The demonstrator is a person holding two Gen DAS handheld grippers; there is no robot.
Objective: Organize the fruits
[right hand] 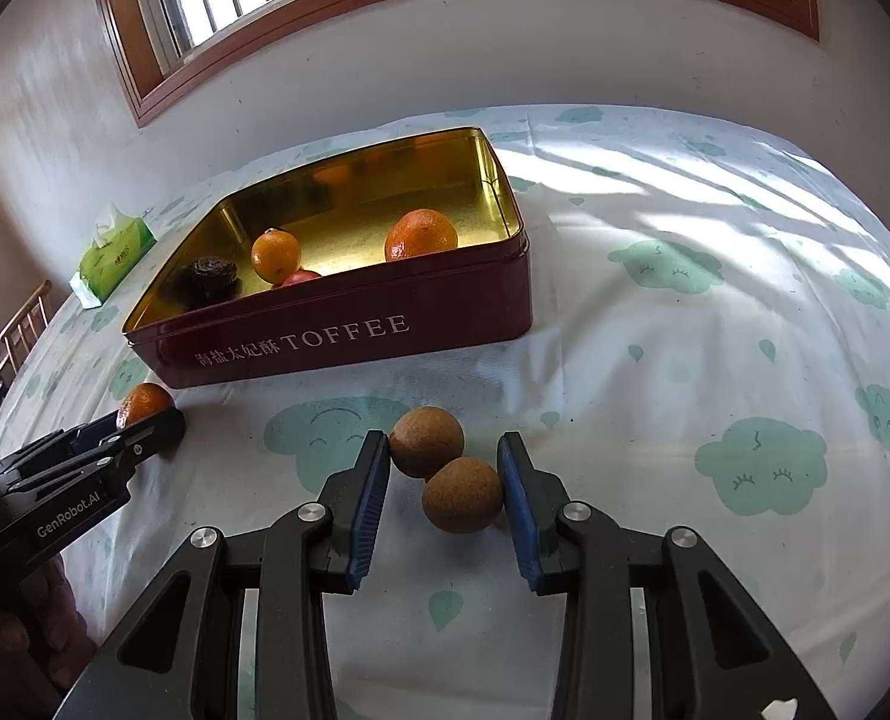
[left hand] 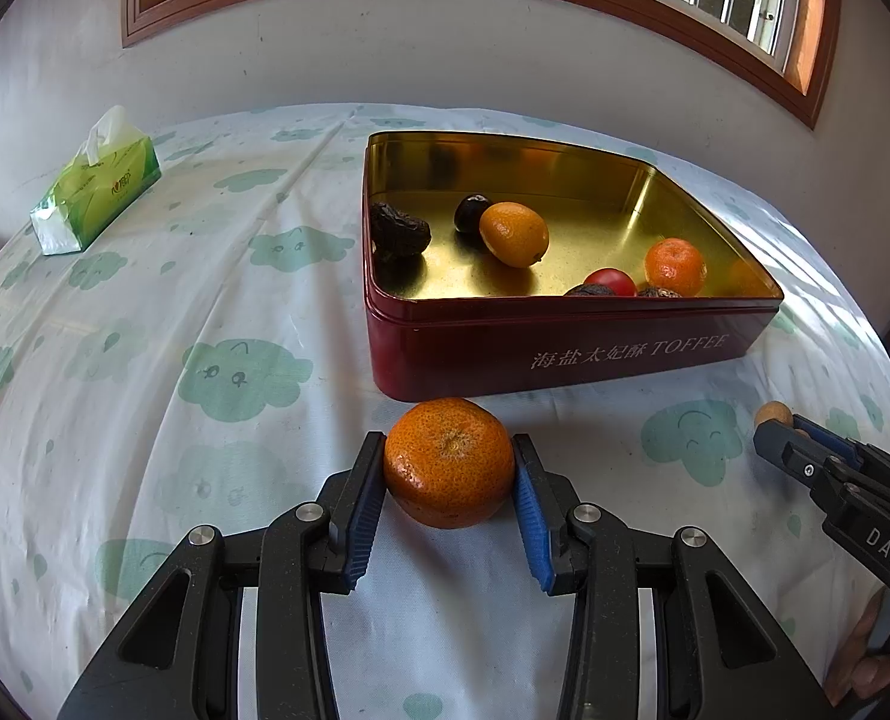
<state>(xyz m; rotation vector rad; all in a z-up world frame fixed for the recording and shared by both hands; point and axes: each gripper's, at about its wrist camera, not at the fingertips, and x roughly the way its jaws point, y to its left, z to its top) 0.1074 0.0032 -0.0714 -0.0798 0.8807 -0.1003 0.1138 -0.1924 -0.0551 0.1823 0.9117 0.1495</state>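
While left jaws clamp mandarin [left hand: 448, 462]; right jaws pinch two brown fruits [right hand: 448, 477].

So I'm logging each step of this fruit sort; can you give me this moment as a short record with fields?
left hand-held gripper: closed on the mandarin, on the tablecloth in front of the tin
right hand-held gripper: around two brown round fruits; contact unclear
tin: red, gold inside, lid off, marked TOFFEE
in tin: orange citrus fruits, a red fruit, dark wrinkled fruits
elsewhere: green tissue pack, far left
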